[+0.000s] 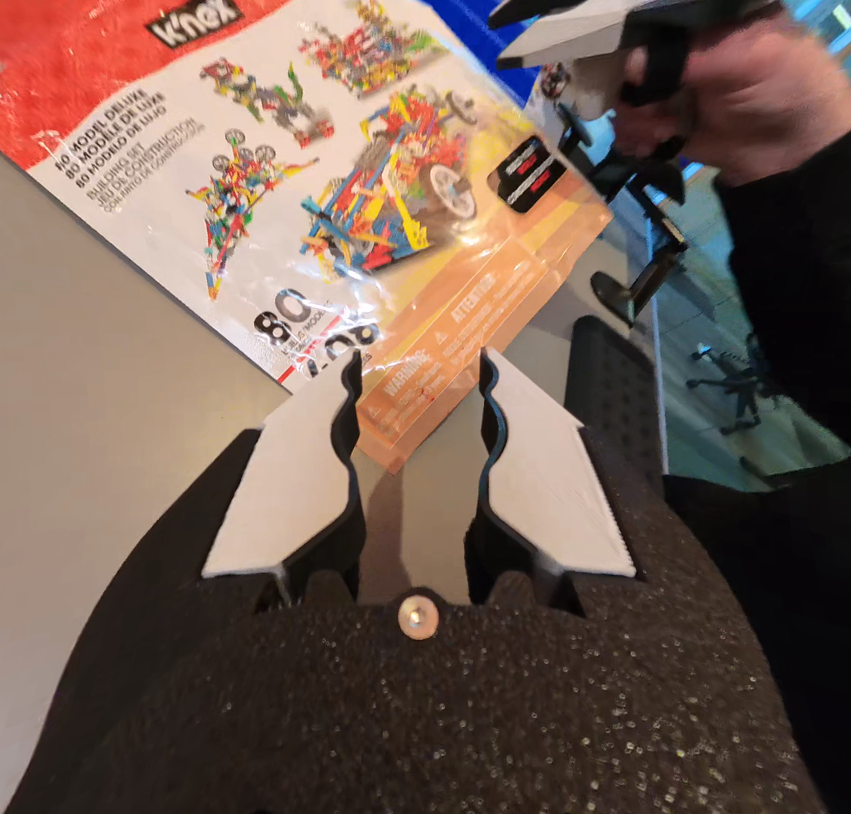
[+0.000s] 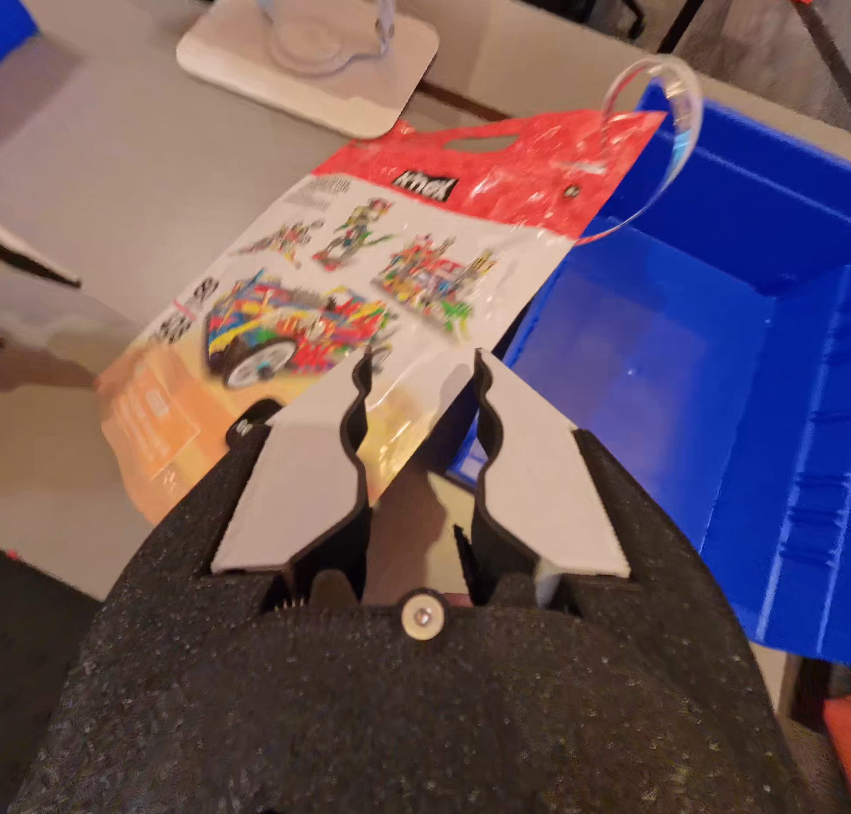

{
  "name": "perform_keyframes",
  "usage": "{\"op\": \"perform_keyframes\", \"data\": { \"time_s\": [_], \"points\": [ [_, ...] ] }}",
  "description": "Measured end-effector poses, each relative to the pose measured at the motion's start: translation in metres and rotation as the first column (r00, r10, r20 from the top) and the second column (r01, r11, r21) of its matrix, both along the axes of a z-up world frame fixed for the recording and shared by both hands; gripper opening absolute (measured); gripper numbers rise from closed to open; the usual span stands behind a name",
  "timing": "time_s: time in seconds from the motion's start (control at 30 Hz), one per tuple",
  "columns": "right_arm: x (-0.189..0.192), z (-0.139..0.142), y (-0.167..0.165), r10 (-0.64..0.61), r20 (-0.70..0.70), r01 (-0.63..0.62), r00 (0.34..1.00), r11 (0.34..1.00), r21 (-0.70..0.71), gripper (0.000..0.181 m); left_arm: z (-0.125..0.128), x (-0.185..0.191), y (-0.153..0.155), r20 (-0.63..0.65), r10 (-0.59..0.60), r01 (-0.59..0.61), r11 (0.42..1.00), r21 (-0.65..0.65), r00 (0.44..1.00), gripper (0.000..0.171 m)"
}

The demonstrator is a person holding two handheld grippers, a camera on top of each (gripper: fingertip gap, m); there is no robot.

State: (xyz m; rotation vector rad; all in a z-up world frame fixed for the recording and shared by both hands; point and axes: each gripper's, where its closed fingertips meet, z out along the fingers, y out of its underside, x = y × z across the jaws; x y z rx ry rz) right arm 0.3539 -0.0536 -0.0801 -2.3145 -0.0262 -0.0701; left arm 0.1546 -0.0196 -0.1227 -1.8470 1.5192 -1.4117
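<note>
Your grey counter (image 1: 115, 331) carries a deep blue plastic bin (image 2: 690, 377), and against its near wall lies a flat, glossy plastic toy bag with a red top band and orange bottom strip (image 1: 276, 147). Your left gripper (image 1: 419, 363) hangs released over the bag's orange corner; your right gripper (image 2: 421, 361) is likewise spread, holding nothing, above the bag's edge beside the bin.

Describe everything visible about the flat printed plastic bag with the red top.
The flat printed plastic bag is glossy and crinkled, with a red header and handle slot, white middle picturing colourful models, and orange bottom strip. It lies flat on the grey table, one edge against the blue plastic bin. Neither open gripper grips it.
</note>
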Motion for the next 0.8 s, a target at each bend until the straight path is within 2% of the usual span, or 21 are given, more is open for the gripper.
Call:
{"op": "perform_keyframes", "data": {
  "time_s": [0.07,0.17,0.23,0.3,0.43,0.5,0.57,0.63,0.73,0.8],
  "points": [
    [-0.023,-0.017,-0.01,0.051,-0.023,-0.052,0.998,0.998,-0.044,0.039,-0.013,0.003,-0.009,-0.038,-0.029,0.03,0.999,0.028,0.999,0.049],
    [-0.045,-0.054,-0.02,0.104,0.025,-0.099,0.994,0.984,-0.149,0.036,-0.037,0.006,-0.028,-0.135,-0.088,0.097,0.993,0.065,0.987,0.049],
    [-0.056,-0.067,-0.022,0.118,0.052,-0.107,0.992,0.98,-0.166,0.036,-0.052,0.006,-0.036,-0.202,-0.099,0.118,0.989,0.085,0.974,0.051],
    [-0.057,-0.071,-0.024,0.074,0.063,-0.064,0.995,0.986,-0.152,0.036,-0.058,0.006,-0.04,-0.219,-0.09,0.109,0.991,0.078,0.972,0.055],
    [-0.041,-0.07,-0.039,-0.099,0.064,0.103,0.993,0.992,-0.074,0.058,-0.058,0.007,-0.04,-0.225,-0.075,0.084,0.996,0.03,0.971,0.055],
    [-0.038,-0.074,-0.047,-0.159,0.009,0.16,0.987,0.986,-0.048,0.069,-0.058,0.007,-0.039,-0.228,-0.077,0.084,0.996,0.019,0.97,0.054],
    [-0.044,-0.09,-0.053,-0.177,-0.114,0.168,0.978,0.983,-0.08,0.071,-0.059,0.006,-0.039,-0.231,-0.08,0.085,0.996,0.013,0.97,0.054],
    [-0.053,-0.095,-0.053,-0.163,-0.277,0.15,0.947,0.986,-0.067,0.065,-0.06,0.006,-0.038,-0.232,-0.074,0.079,0.997,0.01,0.97,0.053],
    [-0.059,-0.089,-0.05,-0.13,-0.482,0.138,0.867,0.99,-0.018,0.025,-0.059,0.006,-0.037,-0.217,-0.064,0.062,0.998,-0.018,0.974,0.052],
    [-0.065,-0.081,-0.049,-0.085,-0.549,0.111,0.831,0.994,0.015,0.008,-0.058,0.006,-0.037,-0.21,-0.063,0.057,0.998,-0.036,0.976,0.053]
  ]
}}
